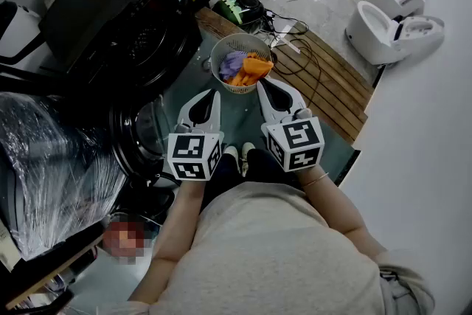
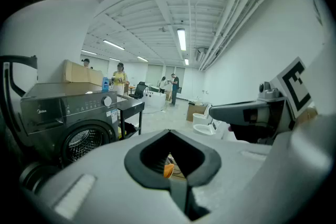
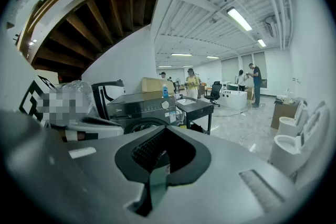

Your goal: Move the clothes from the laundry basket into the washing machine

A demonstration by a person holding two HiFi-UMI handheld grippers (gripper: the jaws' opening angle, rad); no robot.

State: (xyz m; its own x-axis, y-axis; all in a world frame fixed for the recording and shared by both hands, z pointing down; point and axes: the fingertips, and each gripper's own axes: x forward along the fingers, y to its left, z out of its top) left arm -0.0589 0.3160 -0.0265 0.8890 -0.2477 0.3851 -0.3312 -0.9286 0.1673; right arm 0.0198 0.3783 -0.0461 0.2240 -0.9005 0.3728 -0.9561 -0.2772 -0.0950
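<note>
Hovering side by side, the left tongs (image 1: pixel 213 94) and right tongs (image 1: pixel 262 86) are both clenched on nothing. Just beyond their tips sits the laundry basket (image 1: pixel 218 54) of purple and orange clothes (image 1: pixel 247 68), with the washing machine (image 1: pixel 110 11) to their left.

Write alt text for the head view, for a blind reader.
A person holds the left claw and right claw, both shut and empty, pointed toward a white laundry basket of purple and orange clothes. A dark washing machine stands at left.
</note>
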